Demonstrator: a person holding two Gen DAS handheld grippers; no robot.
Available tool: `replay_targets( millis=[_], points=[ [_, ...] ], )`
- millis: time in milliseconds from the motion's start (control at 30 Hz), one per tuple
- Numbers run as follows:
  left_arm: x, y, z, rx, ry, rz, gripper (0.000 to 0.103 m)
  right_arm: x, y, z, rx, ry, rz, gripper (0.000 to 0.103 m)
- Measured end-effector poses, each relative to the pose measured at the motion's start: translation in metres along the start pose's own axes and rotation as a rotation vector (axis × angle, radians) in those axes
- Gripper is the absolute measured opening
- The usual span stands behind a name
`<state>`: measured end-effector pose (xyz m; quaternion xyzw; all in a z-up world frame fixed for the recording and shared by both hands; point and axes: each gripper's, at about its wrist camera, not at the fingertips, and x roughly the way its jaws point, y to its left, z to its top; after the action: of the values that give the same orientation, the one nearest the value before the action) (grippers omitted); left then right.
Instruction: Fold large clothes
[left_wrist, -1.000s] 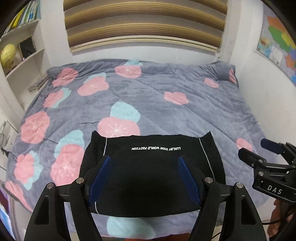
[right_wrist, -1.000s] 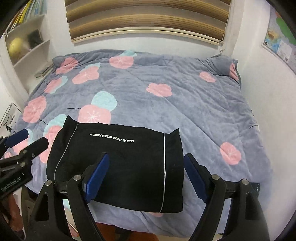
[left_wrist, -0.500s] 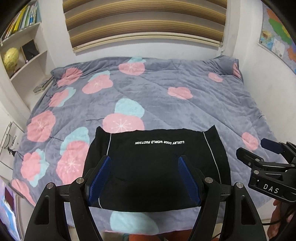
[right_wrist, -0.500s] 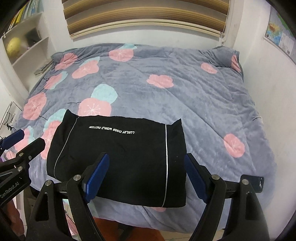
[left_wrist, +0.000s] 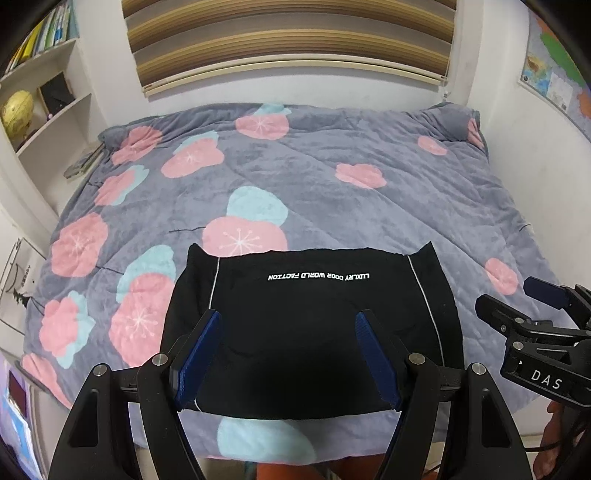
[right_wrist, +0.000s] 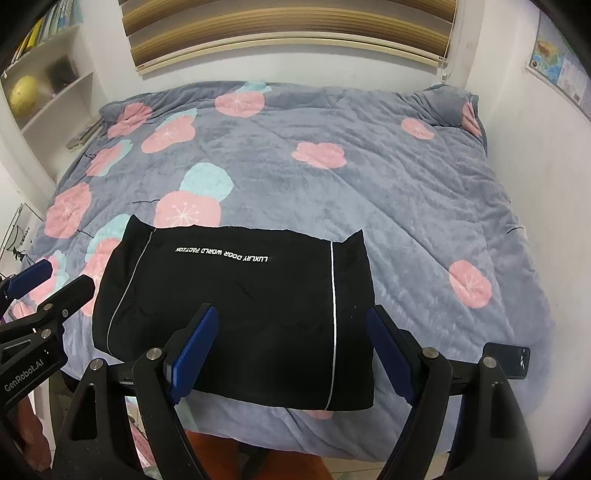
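Observation:
A black garment (left_wrist: 314, 325) with white side stripes and white lettering lies folded flat into a rectangle near the front edge of the bed; it also shows in the right wrist view (right_wrist: 240, 306). My left gripper (left_wrist: 288, 350) is open and empty, held above the garment's near part. My right gripper (right_wrist: 291, 347) is open and empty, above the garment's near right part. Each gripper appears at the edge of the other's view, the right one (left_wrist: 532, 306) and the left one (right_wrist: 48, 280).
The bed is covered by a grey quilt (left_wrist: 369, 206) with pink and teal flowers. A white shelf with a yellow globe (left_wrist: 16, 110) stands at the left. A wall with a map (left_wrist: 554, 81) bounds the right. A dark phone (right_wrist: 508, 360) lies at the quilt's front right edge.
Both grippers have pulled back and up from the bed, so the garment and quilt sit further away. The garment has not moved. Both grippers stay open.

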<state>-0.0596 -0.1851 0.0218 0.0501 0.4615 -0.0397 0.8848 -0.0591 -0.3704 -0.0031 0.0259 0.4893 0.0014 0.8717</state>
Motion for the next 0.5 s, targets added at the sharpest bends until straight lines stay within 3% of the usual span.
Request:
replay_targets(
  millis=[500],
  points=[
    [0.0063,0.0007,-0.0017,-0.003,0.022,-0.004,0.076,0.0043,0.0037,-0.0013,0.001,0.017,0.004,0.084]
  ],
)
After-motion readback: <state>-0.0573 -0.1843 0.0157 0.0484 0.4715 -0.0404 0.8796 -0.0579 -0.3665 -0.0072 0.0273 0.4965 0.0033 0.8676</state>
